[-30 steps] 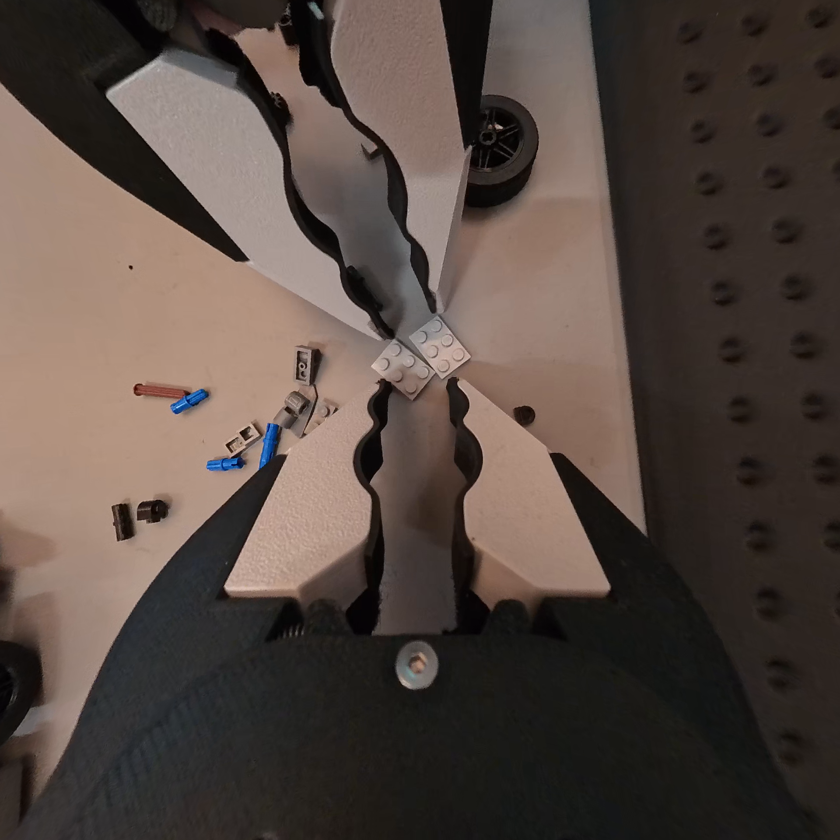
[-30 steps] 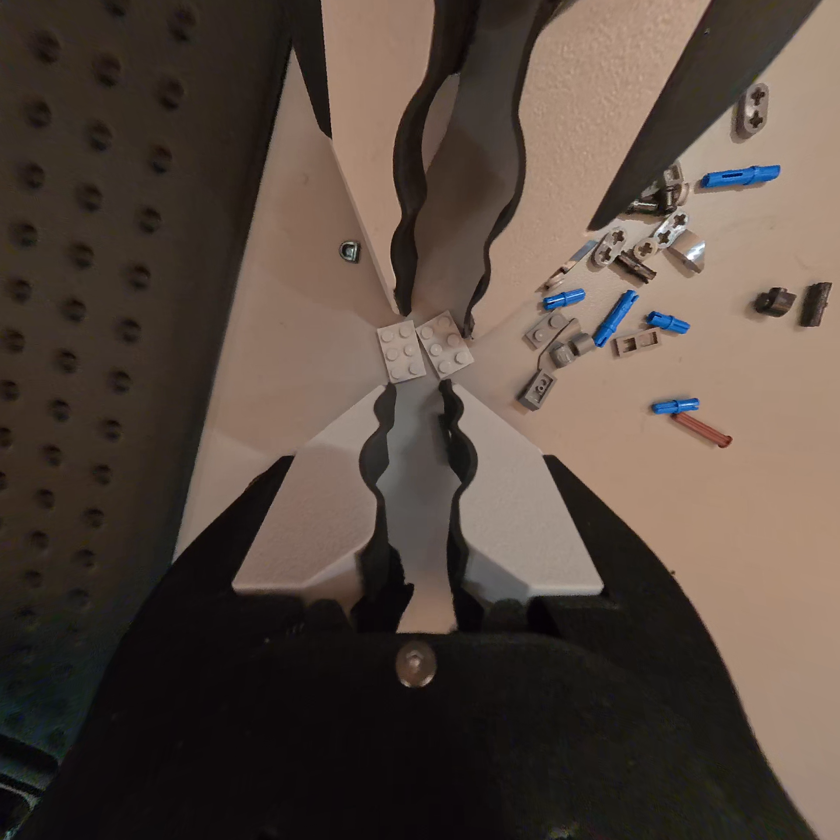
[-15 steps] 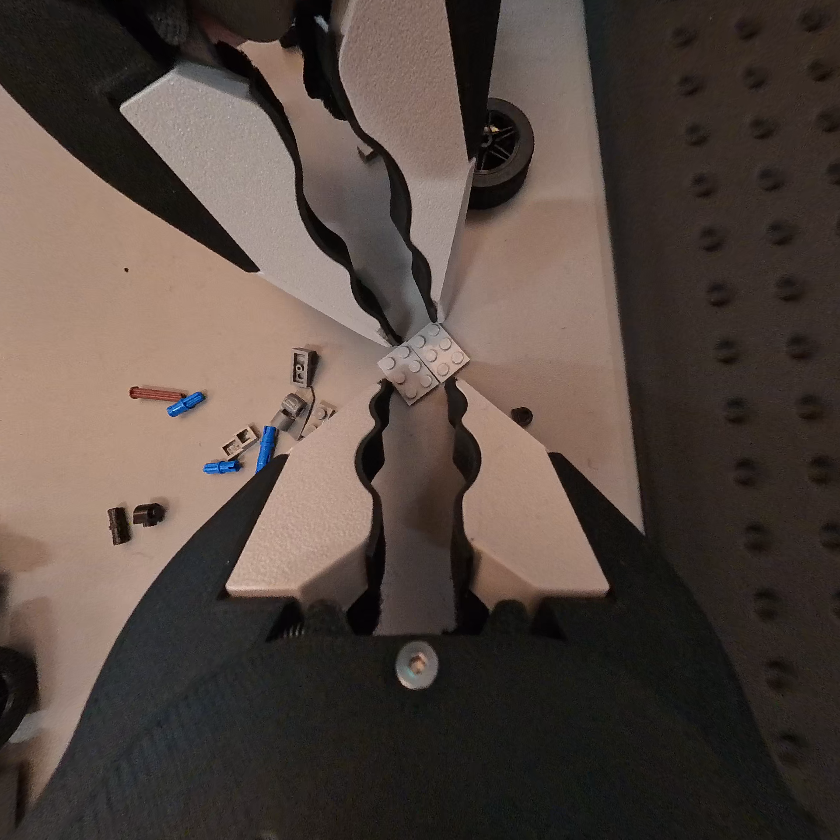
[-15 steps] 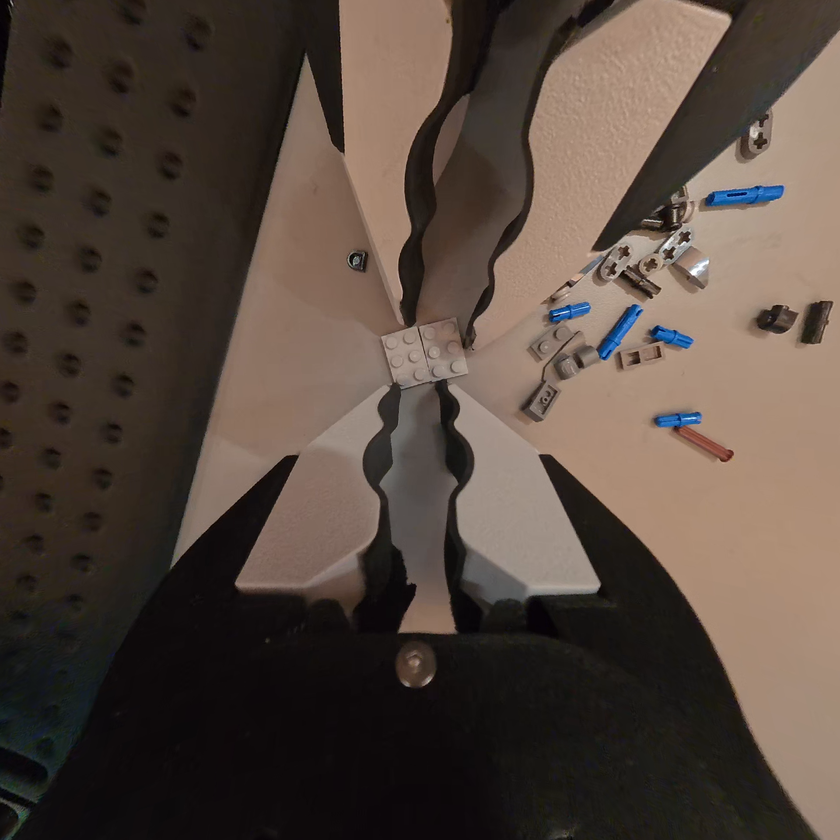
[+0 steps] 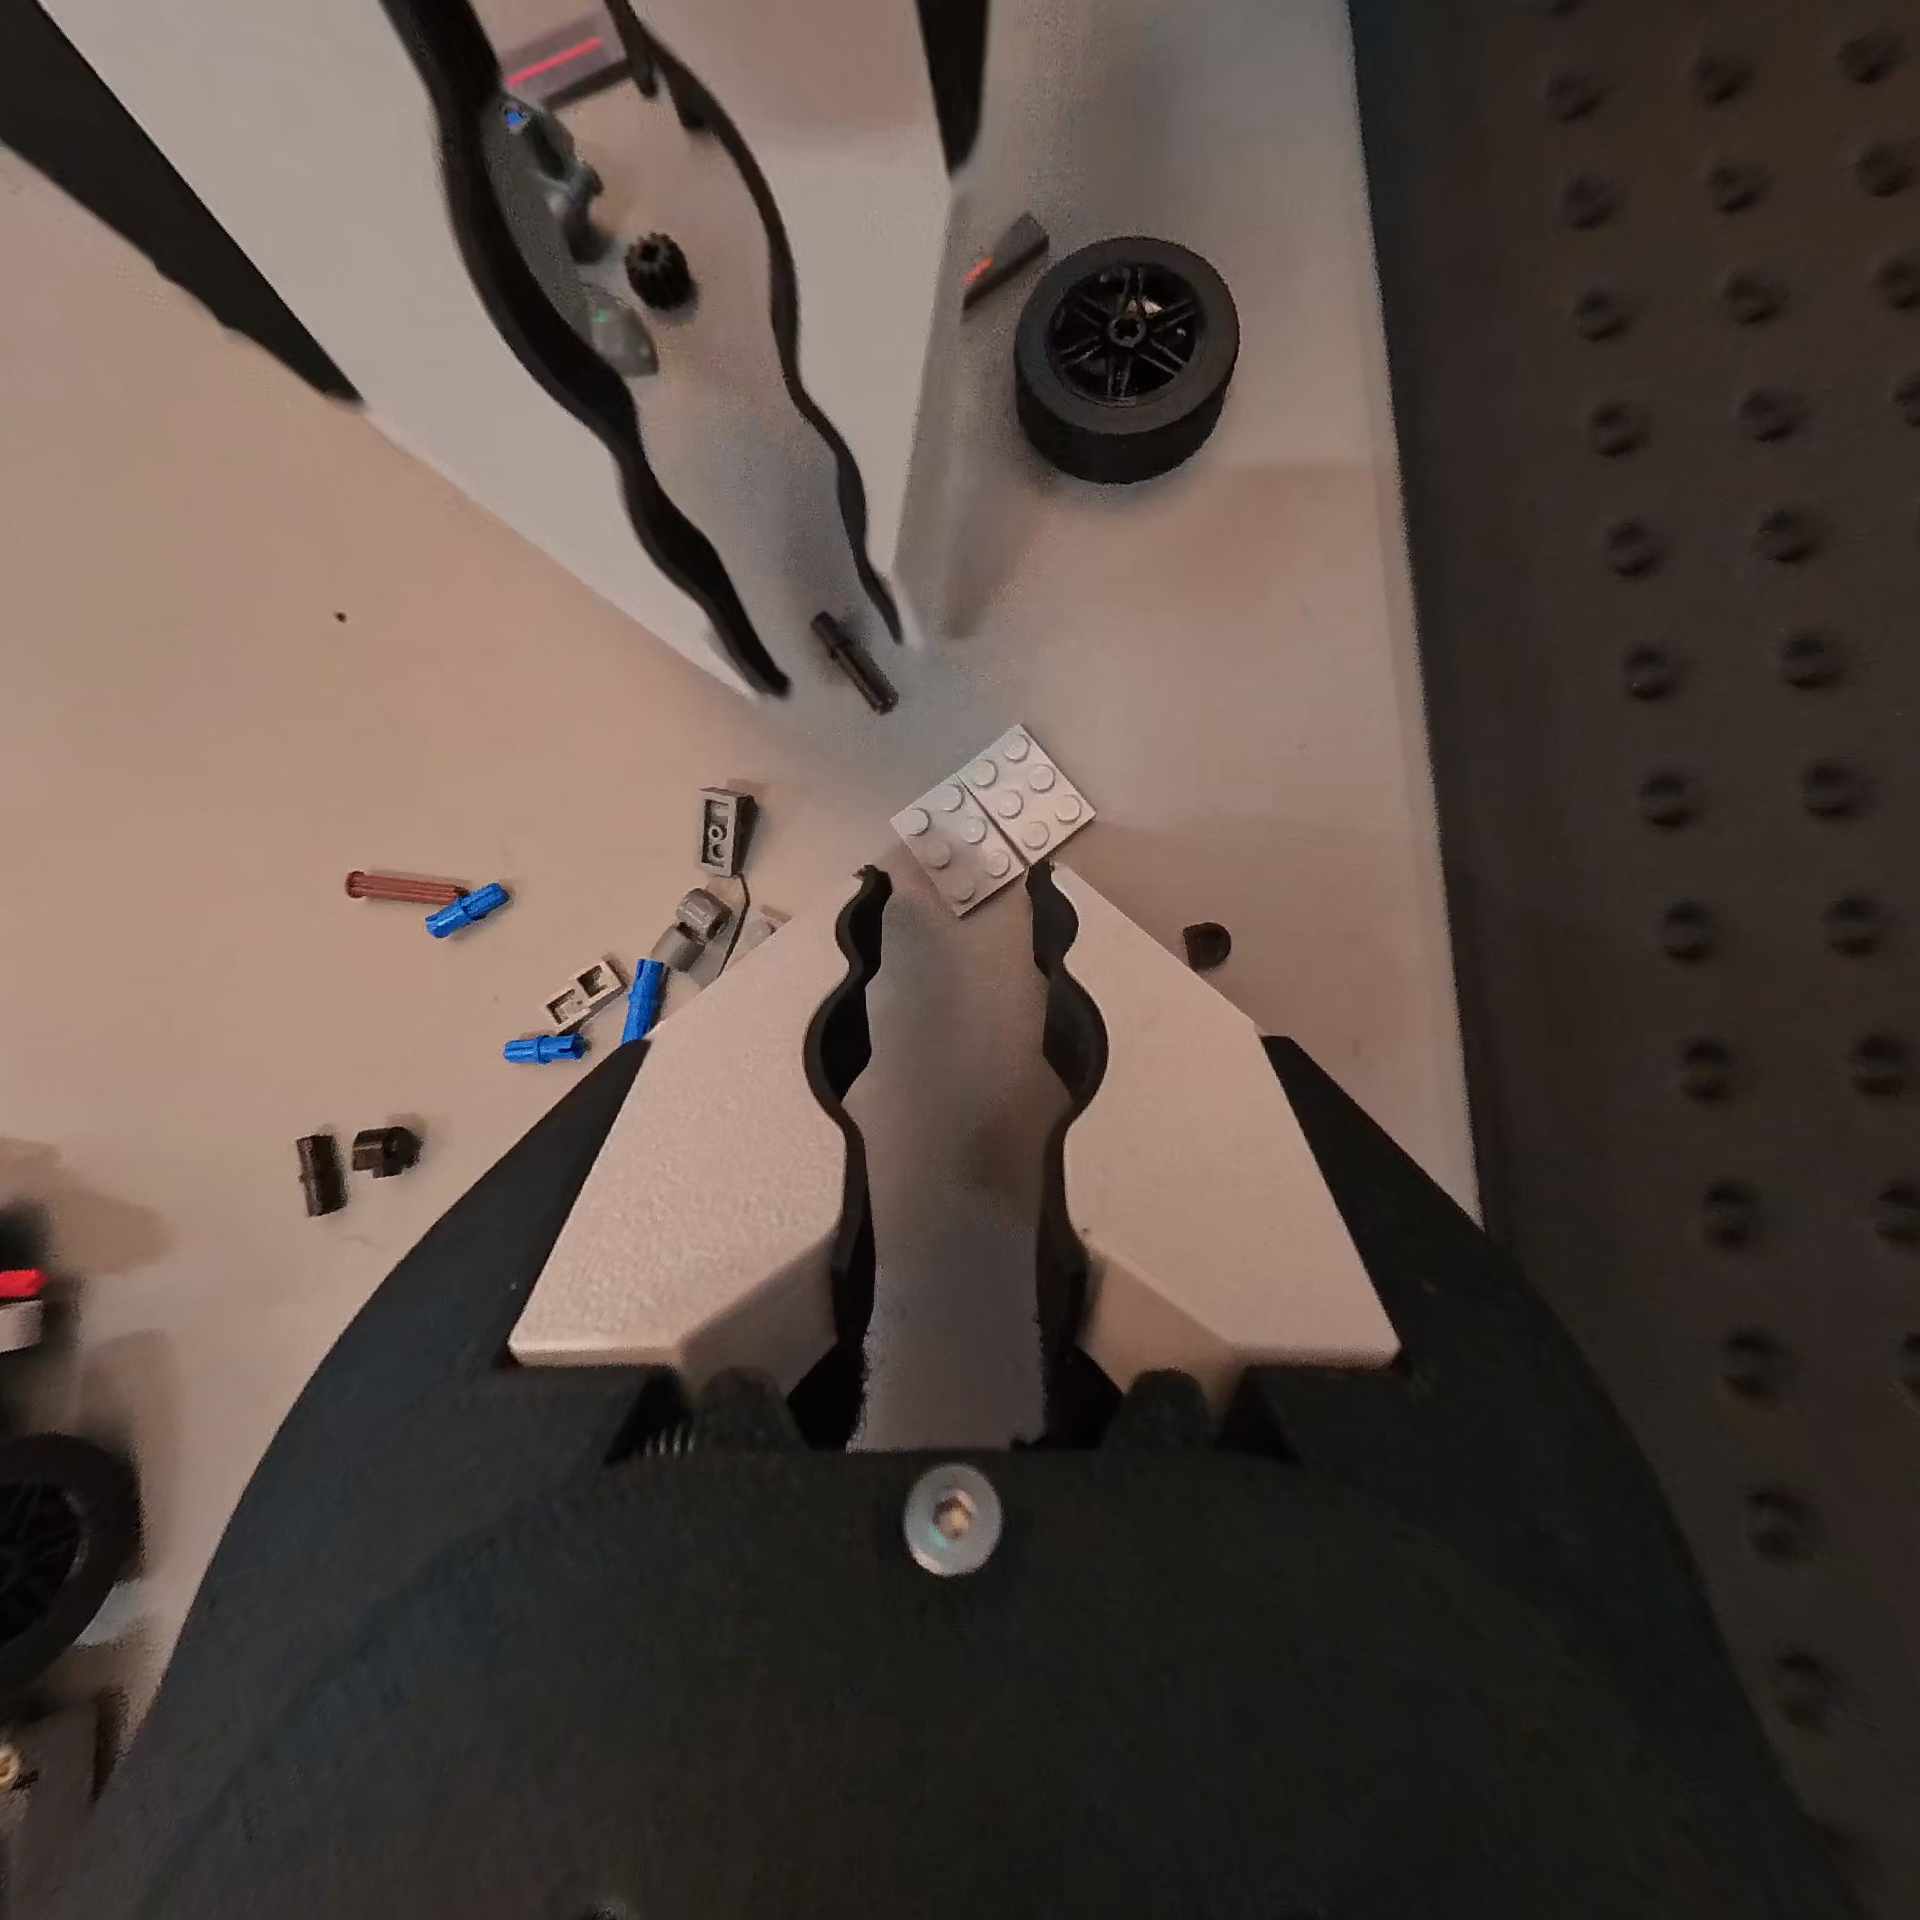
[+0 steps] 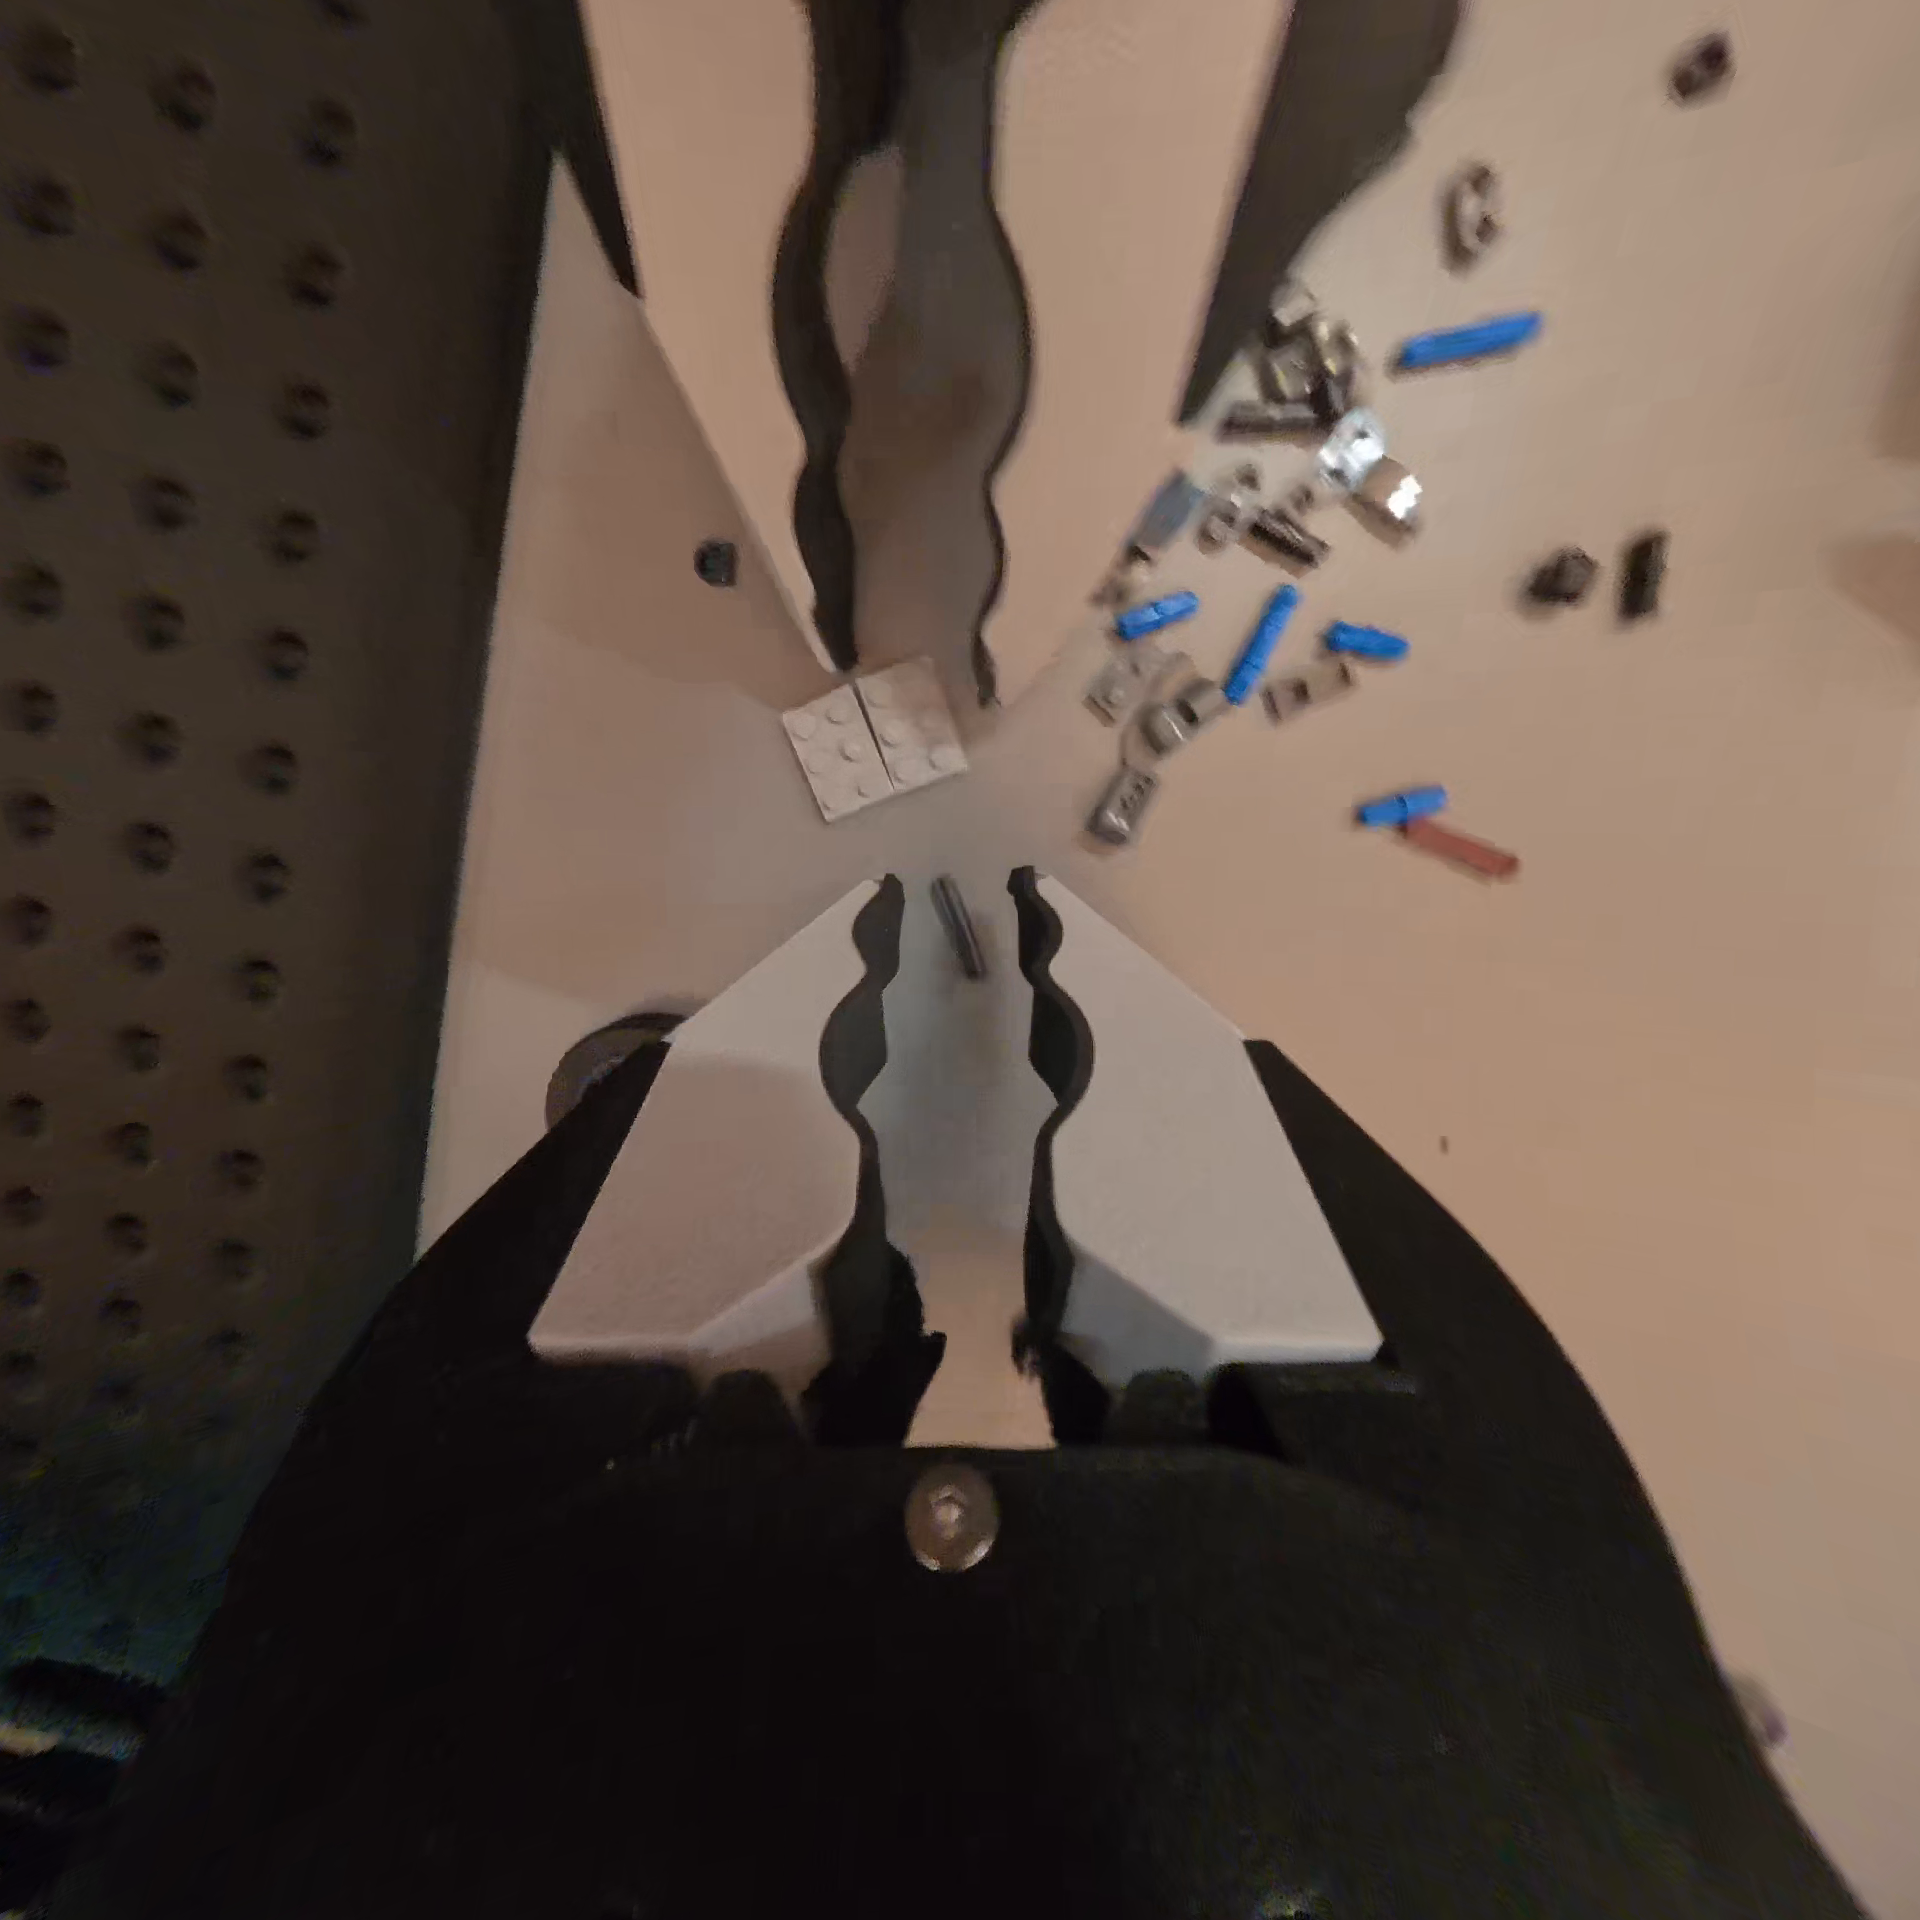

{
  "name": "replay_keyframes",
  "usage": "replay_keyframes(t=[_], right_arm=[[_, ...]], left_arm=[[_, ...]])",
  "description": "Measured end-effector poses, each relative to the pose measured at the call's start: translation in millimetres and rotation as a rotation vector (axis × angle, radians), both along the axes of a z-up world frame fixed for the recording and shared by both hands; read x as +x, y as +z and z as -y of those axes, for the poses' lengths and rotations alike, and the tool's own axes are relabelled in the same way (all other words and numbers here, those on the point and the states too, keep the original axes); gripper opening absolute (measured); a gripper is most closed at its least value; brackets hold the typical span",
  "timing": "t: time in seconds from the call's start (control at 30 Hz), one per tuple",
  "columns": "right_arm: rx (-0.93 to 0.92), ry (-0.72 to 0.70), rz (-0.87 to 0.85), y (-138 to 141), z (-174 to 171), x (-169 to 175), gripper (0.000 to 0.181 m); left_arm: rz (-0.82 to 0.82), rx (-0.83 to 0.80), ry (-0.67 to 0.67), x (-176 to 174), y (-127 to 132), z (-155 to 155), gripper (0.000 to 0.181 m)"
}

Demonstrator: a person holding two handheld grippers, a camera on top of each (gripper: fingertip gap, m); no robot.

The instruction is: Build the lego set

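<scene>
Two light grey square plates [image 5: 992, 821] lie side by side, edges touching, on the pale table; they also show in the right wrist view [image 6: 873, 750]. My left gripper [image 5: 954, 878] is open and empty, its tips just short of the plates. My right gripper [image 6: 956, 883] is open, farther back from the plates. A small black pin [image 6: 958, 928] lies on the table between its fingertips, untouched. The left wrist view shows the right gripper [image 5: 831, 660] opposite, with the black pin [image 5: 854, 662] at its tips. The right wrist view shows the left gripper [image 6: 914, 673] beyond the plates.
A black wheel [image 5: 1127, 358] stands beyond the plates. Loose blue pins [image 5: 465, 910], grey bits [image 5: 724, 828] and a brown axle [image 5: 405, 886] are scattered to the left. A small black piece [image 5: 1205, 943] lies by my left finger. A dark studded mat [image 5: 1662, 831] borders the table. Spacing between my two grippers at the tips: around 4 cm.
The two plates were pushed together from apart and angled to flush. Both grippers have drawn back from them, the right one farther, and the black pin now shows between its tips.
</scene>
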State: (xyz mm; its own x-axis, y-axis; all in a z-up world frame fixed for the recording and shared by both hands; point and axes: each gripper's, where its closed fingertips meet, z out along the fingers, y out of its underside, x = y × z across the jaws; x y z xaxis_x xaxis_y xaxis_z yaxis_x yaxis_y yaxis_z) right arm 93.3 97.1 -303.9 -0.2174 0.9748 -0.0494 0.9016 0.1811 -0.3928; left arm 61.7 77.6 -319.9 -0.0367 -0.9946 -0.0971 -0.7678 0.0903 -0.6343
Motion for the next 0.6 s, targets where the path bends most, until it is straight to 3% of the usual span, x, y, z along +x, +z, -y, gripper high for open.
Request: replay_keyframes(t=[0.13, 0.3, 0.43, 0.6], right_arm=[[-0.037, -0.177, 0.123, 12, 0, 29, 0.026], [-0.058, -0.396, 0.299, -4, 20, 68, 0.031], [-0.016, -0.554, 0.323, -14, 14, 87, 0.023], [-0.058, -0.639, 0.323, -24, 16, 89, 0.019]], left_arm=[[-0.007, 0.028, 0.002, -5, 9, -2, 0.026], [0.005, 0.048, 0.006, -10, 16, -3, 0.025], [0.016, 0.057, 0.0, -8, 18, -1, 0.024], [0.01, 0.055, -0.004, -11, 15, 2, 0.024]])
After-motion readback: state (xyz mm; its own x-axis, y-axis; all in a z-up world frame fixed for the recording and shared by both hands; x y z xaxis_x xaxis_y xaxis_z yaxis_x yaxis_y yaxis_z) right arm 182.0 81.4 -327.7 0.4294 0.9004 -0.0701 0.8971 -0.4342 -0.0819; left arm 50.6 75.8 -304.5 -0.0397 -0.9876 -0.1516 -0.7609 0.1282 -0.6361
